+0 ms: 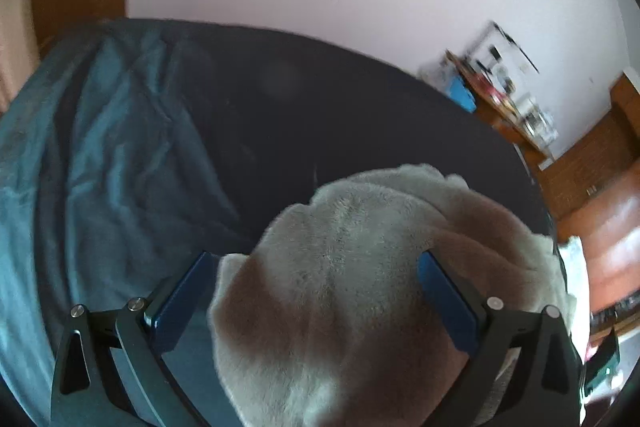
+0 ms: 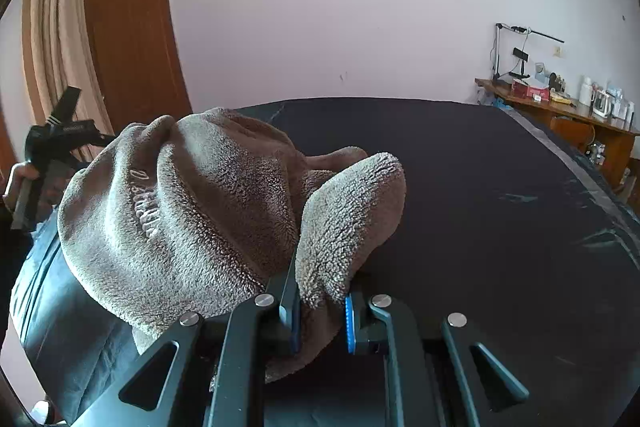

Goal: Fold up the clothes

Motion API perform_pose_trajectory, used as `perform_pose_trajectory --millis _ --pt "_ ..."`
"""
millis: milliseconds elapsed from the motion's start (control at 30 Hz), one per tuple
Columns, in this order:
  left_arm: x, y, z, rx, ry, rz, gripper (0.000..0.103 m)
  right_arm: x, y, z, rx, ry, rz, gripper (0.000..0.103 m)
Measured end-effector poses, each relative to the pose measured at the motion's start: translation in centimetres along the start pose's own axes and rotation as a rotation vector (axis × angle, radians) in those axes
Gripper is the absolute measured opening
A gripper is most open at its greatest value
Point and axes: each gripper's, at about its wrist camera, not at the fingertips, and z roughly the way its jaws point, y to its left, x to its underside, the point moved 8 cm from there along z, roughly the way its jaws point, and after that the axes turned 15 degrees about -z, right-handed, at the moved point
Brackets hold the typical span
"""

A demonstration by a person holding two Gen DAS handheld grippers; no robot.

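Observation:
A grey-brown fleece garment [image 2: 192, 195] lies bunched on the dark bed sheet [image 2: 500, 195], with pale embroidered lettering [image 2: 144, 211] on one fold. My right gripper [image 2: 320, 291] is shut on a fold of this fleece, which stands up between its blue pads. In the left wrist view the same fleece garment [image 1: 340, 287] fills the space under my left gripper [image 1: 316, 259], whose jaws stand wide open. Its right pad [image 1: 444, 299] lies against the fleece and its left pad [image 1: 180, 303] is apart from it. Far left in the right wrist view, a person's hand [image 2: 16, 175] holds the left gripper's handle.
A crumpled teal quilt [image 1: 100, 155] covers the bed's left side. A wooden desk [image 2: 568, 115] crowded with small items stands by the wall on the right. A brown door [image 2: 128, 27] and a curtain [image 2: 48, 39] are behind the bed on the left.

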Motion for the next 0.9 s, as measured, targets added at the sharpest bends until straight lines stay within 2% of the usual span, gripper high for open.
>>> perform_pose_trajectory --millis 100,167,267,333,400,533,733,900 --pt "0.2 -0.5 1.4 0.022 0.048 0.013 0.103 0.1 0.2 0.3 -0.001 0.009 0.002 0.016" --pt "0.4 -0.9 2.3 0.033 0.067 0.025 0.101 -0.6 -1.1 1.6 0.004 0.014 0.004 0.016" --pt "0.8 -1.5 3.1 0.061 0.106 0.017 0.079 -1.2 -1.7 2.4 0.007 0.017 0.006 0.016" --pt "1.1 -1.8 3.4 0.076 0.123 0.003 0.044 -1.4 -1.8 2.7 0.006 0.018 0.009 0.016" --pt "1.5 -1.7 3.5 0.061 0.121 -0.003 0.024 -1.6 -1.6 2.8 0.005 0.018 0.012 0.016" --pt "2.4 -2.2 1.8 0.063 0.069 -0.001 0.016 -1.9 -1.9 2.9 0.016 0.009 0.003 0.016" --pt "4.6 -4.2 -4.9 0.139 -0.070 0.045 0.014 -2.6 -2.6 2.6 0.021 -0.017 0.005 0.016" --pt "8.8 -6.3 -12.0 0.208 -0.185 0.195 0.014 -2.6 -2.6 2.1 0.011 -0.037 0.005 0.016"
